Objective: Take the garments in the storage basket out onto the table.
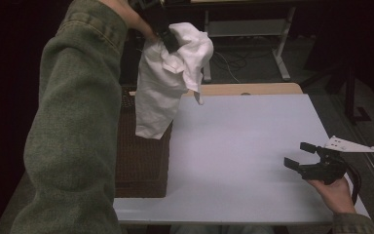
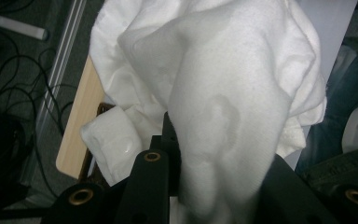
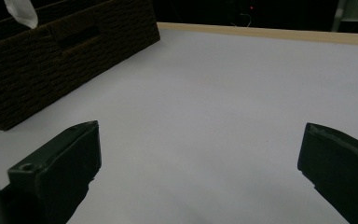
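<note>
One white cloth [image 1: 168, 80] hangs bunched from the left gripper [image 1: 169, 41], whose jaws are clenched on its upper folds, high above the dark woven basket [image 1: 141, 161] at the table's left edge. The right gripper [image 1: 307, 158] rests low near the right side of the white table [image 1: 243, 146], jaws spread wide with nothing between them. This looks like the carrying step, either lifting the cloth out of the basket or bringing it over; which one is unclear. Next, the cloth probably needs lowering and spreading, perhaps with the free gripper catching a loose corner. Folds of cloth [image 2: 223, 93] cover the left jaws' tips, and the basket's inside is too dark to read.
</note>
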Demonstrator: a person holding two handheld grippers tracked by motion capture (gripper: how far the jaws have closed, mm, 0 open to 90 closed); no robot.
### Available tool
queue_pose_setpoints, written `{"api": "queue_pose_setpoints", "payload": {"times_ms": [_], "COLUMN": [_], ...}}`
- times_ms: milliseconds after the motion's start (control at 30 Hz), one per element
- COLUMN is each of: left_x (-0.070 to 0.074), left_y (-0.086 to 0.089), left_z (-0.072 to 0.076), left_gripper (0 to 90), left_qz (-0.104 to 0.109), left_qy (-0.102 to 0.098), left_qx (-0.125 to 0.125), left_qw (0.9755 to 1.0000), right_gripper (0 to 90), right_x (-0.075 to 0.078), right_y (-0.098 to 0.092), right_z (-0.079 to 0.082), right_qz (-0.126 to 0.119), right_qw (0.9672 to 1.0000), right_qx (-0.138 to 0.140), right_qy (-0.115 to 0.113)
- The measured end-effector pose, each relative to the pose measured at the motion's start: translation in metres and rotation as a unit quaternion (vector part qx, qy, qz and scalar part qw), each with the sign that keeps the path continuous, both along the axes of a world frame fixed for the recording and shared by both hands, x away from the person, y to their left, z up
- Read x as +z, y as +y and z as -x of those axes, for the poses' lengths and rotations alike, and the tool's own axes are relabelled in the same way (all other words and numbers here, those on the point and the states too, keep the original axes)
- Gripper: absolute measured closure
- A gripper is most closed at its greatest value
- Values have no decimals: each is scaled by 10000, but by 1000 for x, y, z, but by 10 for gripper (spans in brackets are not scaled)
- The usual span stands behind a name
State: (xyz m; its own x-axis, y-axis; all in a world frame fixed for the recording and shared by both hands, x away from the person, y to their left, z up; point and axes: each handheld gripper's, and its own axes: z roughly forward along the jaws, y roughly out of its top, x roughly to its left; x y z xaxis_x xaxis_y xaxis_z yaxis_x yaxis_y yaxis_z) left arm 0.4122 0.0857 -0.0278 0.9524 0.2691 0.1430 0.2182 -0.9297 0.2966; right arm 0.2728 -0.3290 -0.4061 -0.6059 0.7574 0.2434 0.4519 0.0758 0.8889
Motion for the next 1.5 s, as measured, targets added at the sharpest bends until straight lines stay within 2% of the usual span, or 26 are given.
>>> {"api": "queue_pose_setpoints", "payload": {"times_ms": [167,267,367,567,667,733,867,1000,1100,1267,1500], "left_x": [-1,-7,-10,-6,-8,-11,-20,-30,-43,-65,-88], "left_y": [-16,-26,-37,-64,-77,-84,-91,-93,-94,-97,-98], "left_z": [-1,-3,-3,-2,-1,-3,-7,-12,-16,-20,-22], "left_gripper": [746,746,746,747,746,746,746,745,745,745,744], "left_qz": [119,23,100,307,372,341,332,471,568,510,620], "left_qy": [-33,-10,-25,-157,-130,-104,-122,-112,-41,93,54], "left_qx": [-123,-256,-283,-531,-682,-752,-768,-784,-776,-775,-735], "left_qw": [9998,9997,9995,9980,9969,9965,9964,9957,9954,9956,9954], "right_gripper": [0,0,0,0,0,0,0,0,0,0,0], "right_x": [0,1,1,1,1,2,2,2,2,2,2], "right_y": [2,2,3,4,4,4,3,3,4,5,7], "right_z": [0,0,0,-1,-1,-1,0,0,0,0,-1], "right_qz": [-1,-13,-10,7,10,0,-13,-28,-36,-10,7], "right_qw": [10000,10000,10000,9999,9999,9999,9999,9999,9999,9999,9999], "right_qx": [32,66,73,97,106,113,103,105,113,141,152], "right_qy": [-5,-18,-49,-49,-36,-39,-68,-47,-47,-53,-73]}}
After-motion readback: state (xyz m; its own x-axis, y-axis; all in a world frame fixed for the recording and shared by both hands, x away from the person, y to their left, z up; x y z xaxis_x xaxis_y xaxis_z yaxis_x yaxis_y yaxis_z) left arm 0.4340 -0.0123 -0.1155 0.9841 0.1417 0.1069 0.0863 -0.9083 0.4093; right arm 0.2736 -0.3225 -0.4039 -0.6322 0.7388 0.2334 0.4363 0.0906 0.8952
